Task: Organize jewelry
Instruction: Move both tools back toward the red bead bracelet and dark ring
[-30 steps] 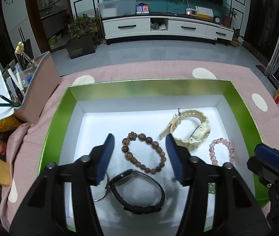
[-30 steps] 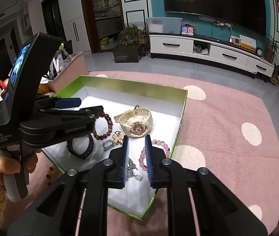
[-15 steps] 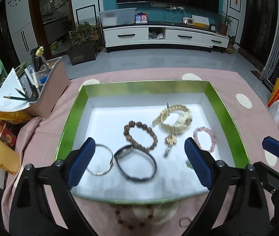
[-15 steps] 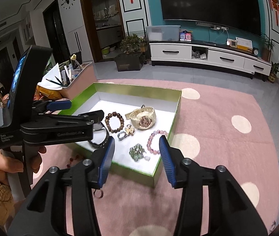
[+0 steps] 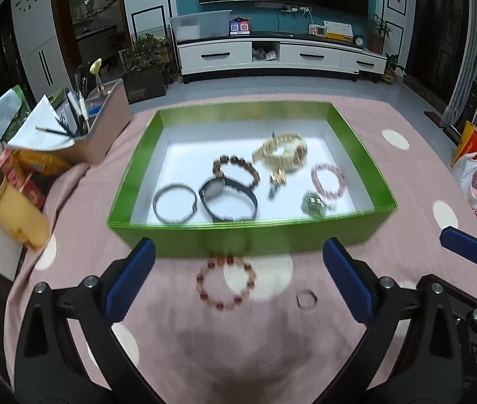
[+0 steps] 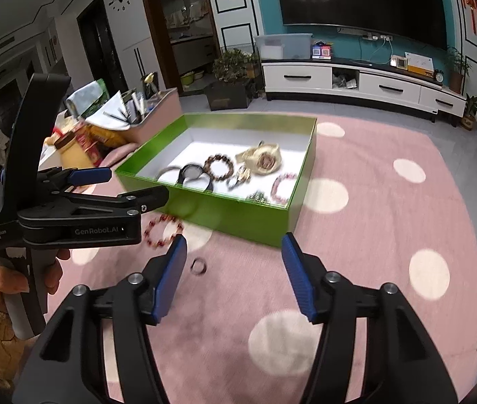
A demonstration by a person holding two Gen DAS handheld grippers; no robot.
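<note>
Both grippers have backed off; red bead bracelet lies between left jaws.

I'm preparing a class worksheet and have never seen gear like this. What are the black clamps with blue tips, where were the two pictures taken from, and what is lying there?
They are hand-held grippers, one in each hand of a person, each carrying a camera that looks along its fingers. One picture comes from the left gripper, the other from the right gripper. Both are opening and hold nothing. On the pink spotted cloth stands a green box with watches and bracelets inside. A red bead bracelet and a small ring lie outside it.
</note>
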